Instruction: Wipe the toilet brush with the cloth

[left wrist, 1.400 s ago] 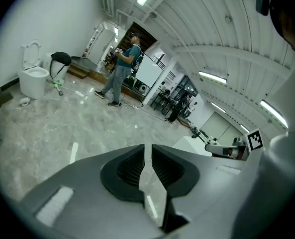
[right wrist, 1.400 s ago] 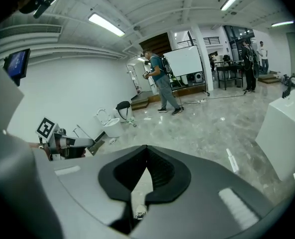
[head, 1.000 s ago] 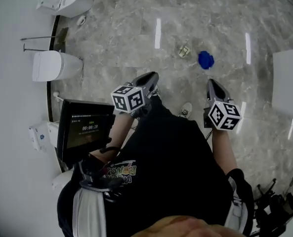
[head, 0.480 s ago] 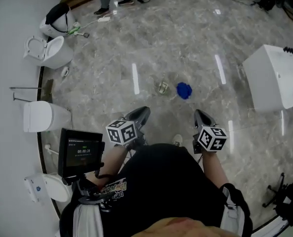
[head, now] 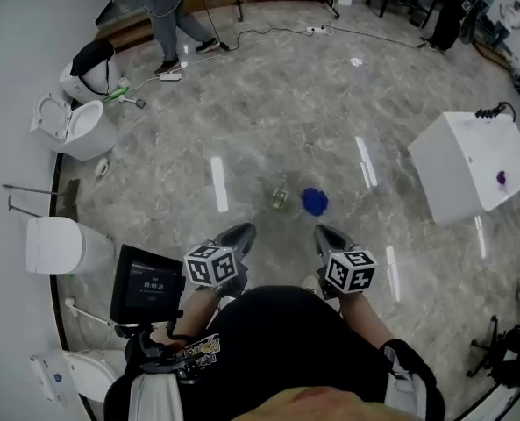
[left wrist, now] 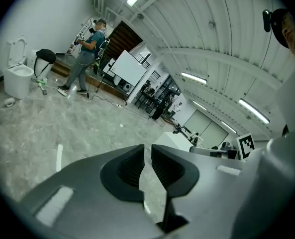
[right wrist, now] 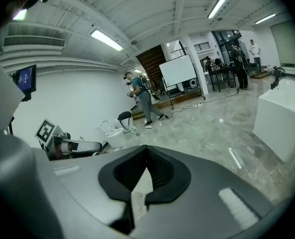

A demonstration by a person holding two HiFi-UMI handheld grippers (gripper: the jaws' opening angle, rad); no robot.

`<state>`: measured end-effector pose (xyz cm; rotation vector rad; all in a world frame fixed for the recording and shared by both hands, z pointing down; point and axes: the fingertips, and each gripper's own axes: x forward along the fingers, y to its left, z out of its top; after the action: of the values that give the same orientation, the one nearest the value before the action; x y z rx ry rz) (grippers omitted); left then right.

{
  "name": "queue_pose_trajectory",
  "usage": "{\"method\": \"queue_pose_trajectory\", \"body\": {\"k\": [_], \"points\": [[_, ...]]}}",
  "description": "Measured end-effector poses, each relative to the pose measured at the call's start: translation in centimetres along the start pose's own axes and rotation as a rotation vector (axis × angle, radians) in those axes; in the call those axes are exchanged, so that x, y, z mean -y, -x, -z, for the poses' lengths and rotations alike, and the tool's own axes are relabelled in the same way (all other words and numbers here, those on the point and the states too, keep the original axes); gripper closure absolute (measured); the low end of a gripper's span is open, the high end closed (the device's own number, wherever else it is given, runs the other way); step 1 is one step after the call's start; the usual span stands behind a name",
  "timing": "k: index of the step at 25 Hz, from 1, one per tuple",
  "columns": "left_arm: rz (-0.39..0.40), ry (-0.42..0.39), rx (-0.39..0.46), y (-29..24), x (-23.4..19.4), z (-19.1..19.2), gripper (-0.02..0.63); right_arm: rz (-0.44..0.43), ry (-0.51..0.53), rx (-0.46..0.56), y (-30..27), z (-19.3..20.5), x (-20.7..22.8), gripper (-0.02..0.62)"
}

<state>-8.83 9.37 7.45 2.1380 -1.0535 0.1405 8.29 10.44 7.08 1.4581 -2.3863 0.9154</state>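
Observation:
A crumpled blue cloth (head: 314,202) lies on the grey marble floor, just beyond both grippers. A small pale greenish object (head: 280,198) lies next to it on the left, too small to tell what it is. My left gripper (head: 239,232) hangs above the floor short of that object. Its jaws (left wrist: 147,148) stand a narrow gap apart with nothing between them. My right gripper (head: 321,233) hovers short of the cloth. Its jaws (right wrist: 147,148) are shut and empty. Neither gripper view shows the cloth.
Toilets (head: 74,127) (head: 60,245) line the left wall, with a grab bar (head: 32,196) between them. A white box-shaped unit (head: 470,167) stands at the right. A person (head: 165,9) stands at the far end near floor cables (head: 268,32). A screen (head: 147,285) is mounted at my left.
The head view has swung up to show more of the room. The cloth and the small object now sit closer in front of the grippers. My right gripper has drifted toward the left one.

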Motion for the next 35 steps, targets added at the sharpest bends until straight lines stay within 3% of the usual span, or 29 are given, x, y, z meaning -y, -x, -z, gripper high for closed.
{"method": "queue_pose_trajectory", "body": {"k": [5, 10, 16, 19, 26, 35], "points": [[0.020, 0.029, 0.024, 0.0, 0.8, -3.1, 0.562, 0.017, -0.035, 0.071, 0.9, -4.6, 0.1, 0.594], [0.104, 0.184, 0.075, -1.5, 4.1, -4.7, 0.569, -0.027, -0.122, 0.090, 1.5, -3.8, -0.2, 0.594], [0.116, 0.164, 0.001, -1.5, 5.9, -4.3, 0.568, -0.030, -0.201, 0.121, 3.1, -4.3, 0.1, 0.594], [0.144, 0.141, 0.006, -1.8, 6.9, -4.6, 0.568, -0.017, -0.231, 0.135, 3.7, -4.4, 0.6, 0.594], [0.112, 0.095, 0.021, -1.8, 6.1, -4.8, 0.568, -0.051, -0.180, 0.106, 2.4, -4.2, -0.4, 0.594], [0.069, 0.173, 0.049, -1.8, 4.7, -4.3, 0.571, -0.080, -0.153, 0.072, 1.6, -4.2, -0.5, 0.594]]}}
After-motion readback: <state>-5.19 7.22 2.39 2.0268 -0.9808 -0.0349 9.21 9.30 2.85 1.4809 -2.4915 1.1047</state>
